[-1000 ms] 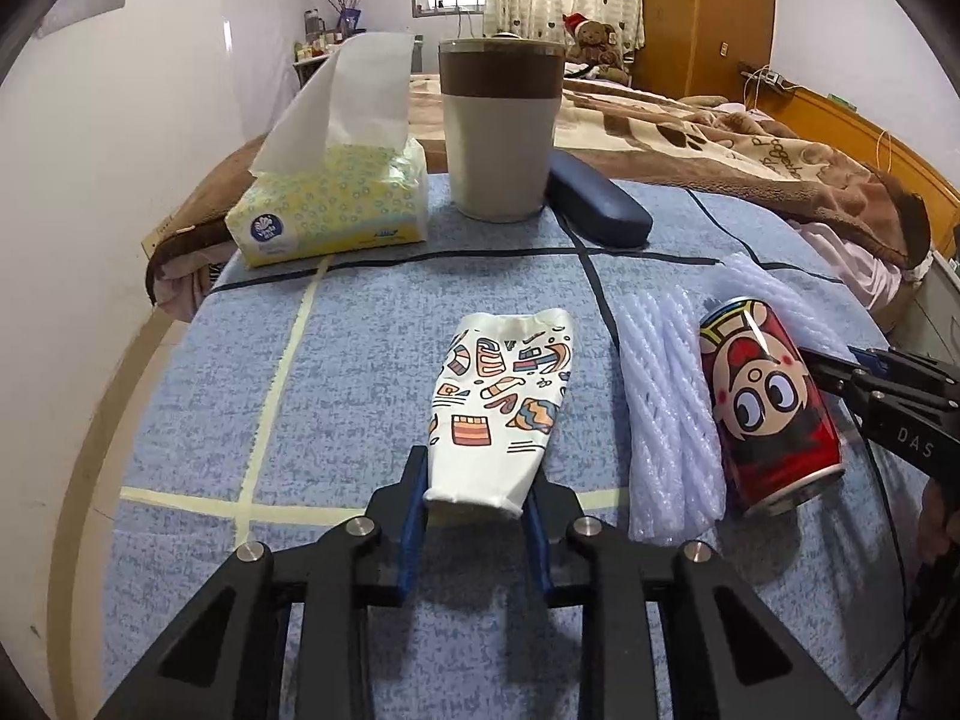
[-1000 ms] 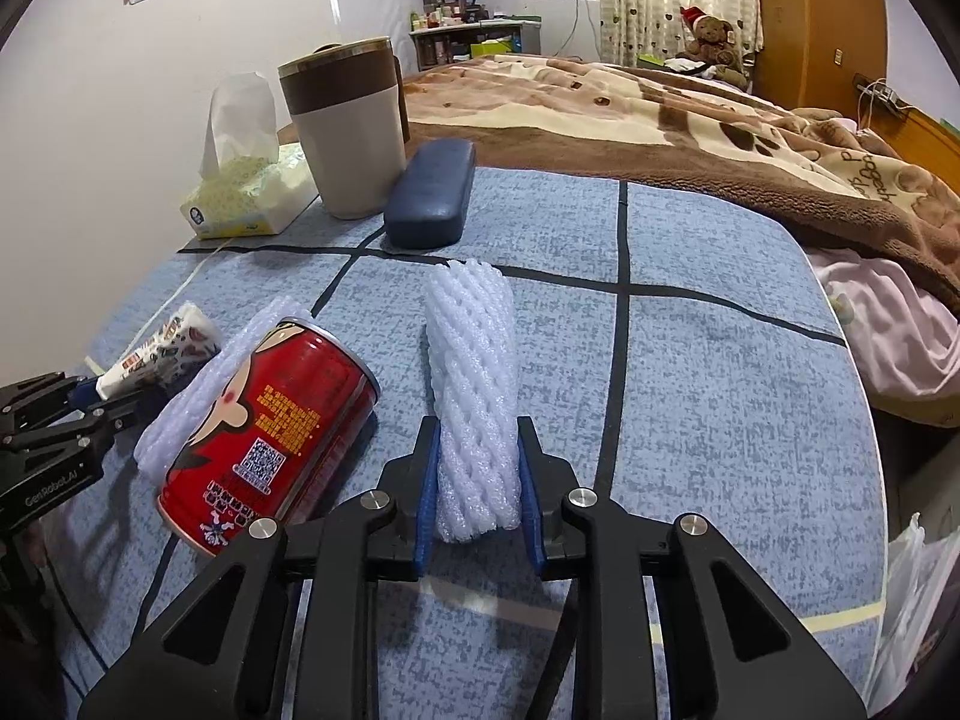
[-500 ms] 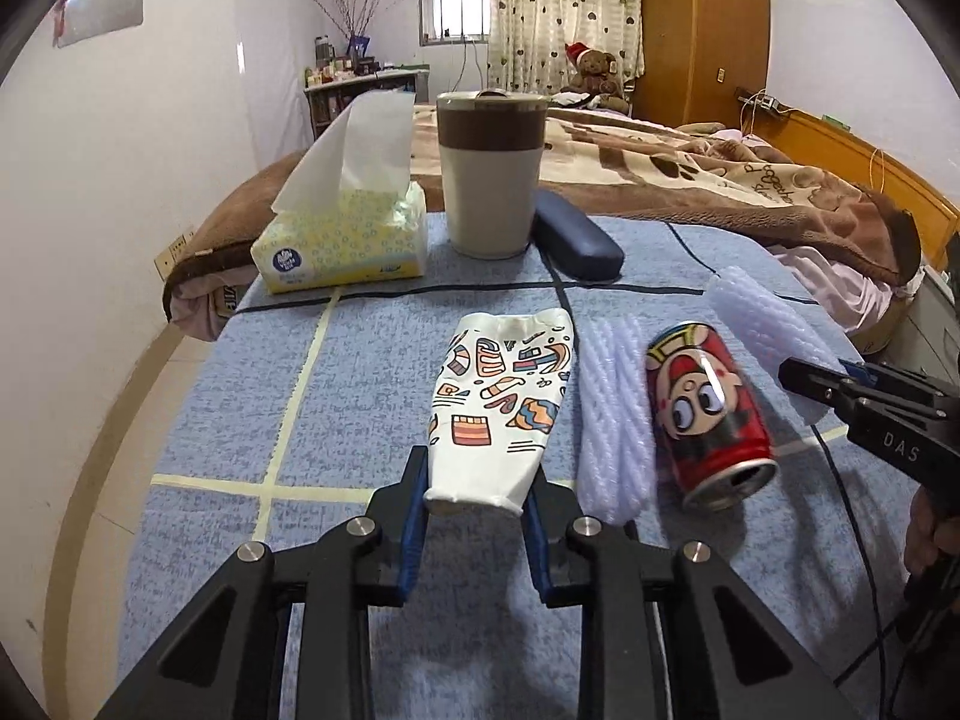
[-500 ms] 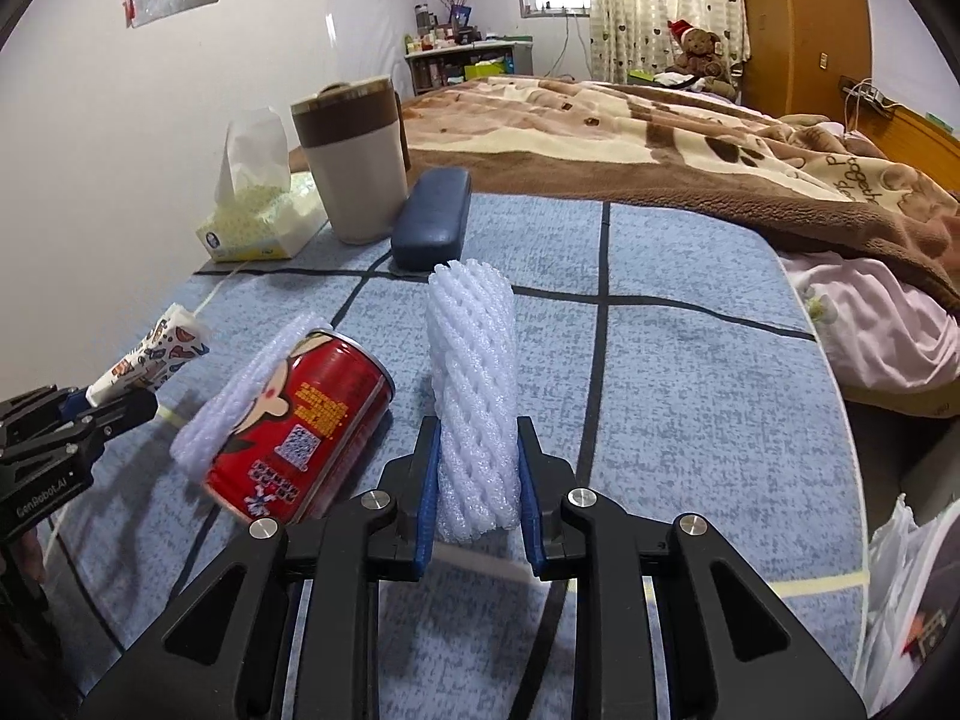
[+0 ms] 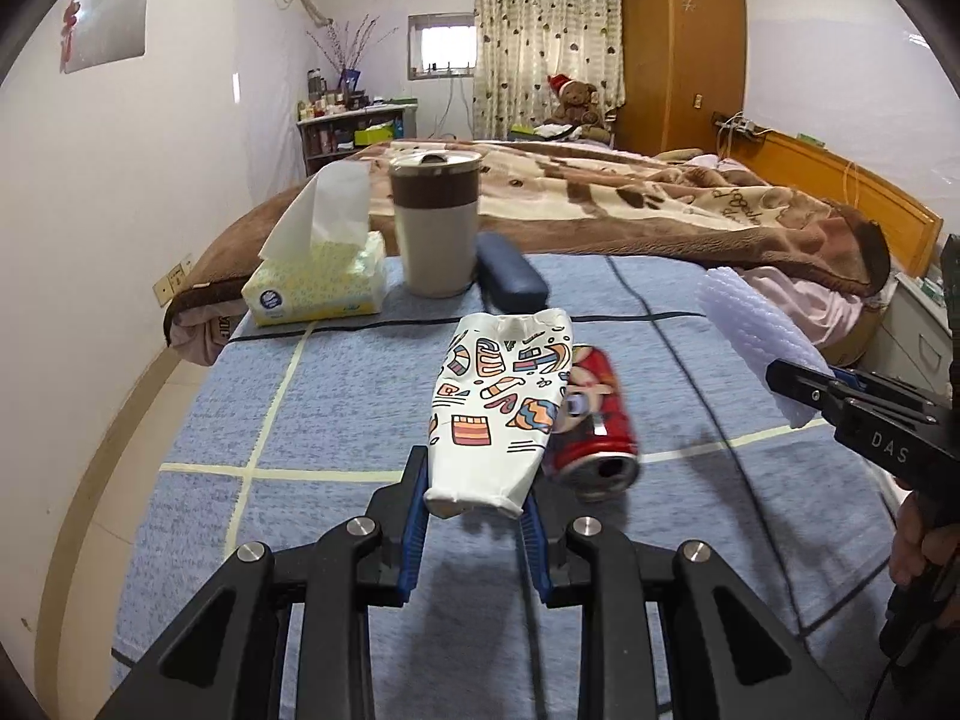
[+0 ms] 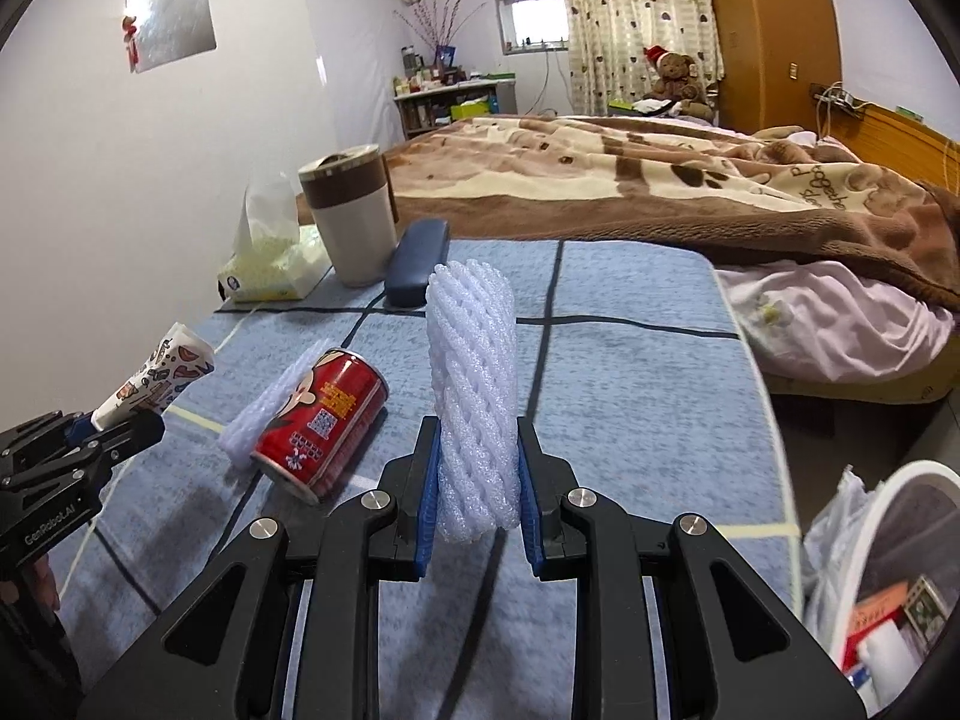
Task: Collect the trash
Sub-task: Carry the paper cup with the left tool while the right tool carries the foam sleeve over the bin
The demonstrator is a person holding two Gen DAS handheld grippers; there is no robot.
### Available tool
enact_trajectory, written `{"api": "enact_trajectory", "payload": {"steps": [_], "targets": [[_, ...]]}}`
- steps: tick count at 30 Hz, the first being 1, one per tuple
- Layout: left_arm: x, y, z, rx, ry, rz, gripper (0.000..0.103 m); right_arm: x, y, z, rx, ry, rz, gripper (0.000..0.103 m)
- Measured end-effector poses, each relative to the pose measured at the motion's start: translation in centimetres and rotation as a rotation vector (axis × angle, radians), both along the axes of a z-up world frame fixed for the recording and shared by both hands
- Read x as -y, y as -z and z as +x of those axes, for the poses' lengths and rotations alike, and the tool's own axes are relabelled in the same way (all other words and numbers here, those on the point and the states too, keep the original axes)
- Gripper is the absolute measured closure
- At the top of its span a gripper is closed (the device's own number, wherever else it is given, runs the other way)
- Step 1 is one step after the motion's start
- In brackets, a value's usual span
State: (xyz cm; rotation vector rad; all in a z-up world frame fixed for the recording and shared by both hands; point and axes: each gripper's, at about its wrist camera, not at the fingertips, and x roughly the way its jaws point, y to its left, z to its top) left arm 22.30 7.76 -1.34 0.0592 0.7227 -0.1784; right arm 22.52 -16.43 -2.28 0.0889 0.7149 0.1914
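My left gripper is shut on a crushed white paper cup with coloured doodles and holds it above the blue table; it also shows in the right wrist view. My right gripper is shut on a white foam net sleeve, lifted off the table; the sleeve also shows in the left wrist view. A red drink can lies on its side on the table, with a second foam net sleeve against its left side. A white bin with trash in it stands at lower right.
At the table's far end stand a yellow tissue box, a beige and brown lidded cup and a dark blue case. A bed with a brown blanket lies beyond the table.
Both grippers have risen and pulled back with their loads. The paper cup and the foam sleeve are higher above the table. The bin has come into the right wrist view.
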Motion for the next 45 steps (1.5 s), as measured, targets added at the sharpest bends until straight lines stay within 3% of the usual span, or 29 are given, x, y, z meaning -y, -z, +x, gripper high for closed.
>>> {"api": "enact_trajectory", "payload": {"steps": [10, 21, 35, 45], "targets": [[4.6, -2.2, -4.2, 0.071, 0.072, -0.021, 0.075, 3.4, -1.6, -3.7, 0.055, 0.049, 0.002, 0.080], [10.1, -3.2, -6.7, 0.090, 0.166, -0.043, 0.075, 7.6, -3.0, -7.3, 0.102, 0.137, 0.027, 0.080], [19.5, -4.4, -9.0, 0.112, 0.340, -0.087, 0.075, 14.3, -3.3, -11.5, 0.144, 0.356, -0.058, 0.079], [26.4, -4.4, -10.4, 0.108, 0.464, -0.097, 0.075, 18.1, -3.4, -14.2, 0.136, 0.462, -0.064, 0.079]]}}
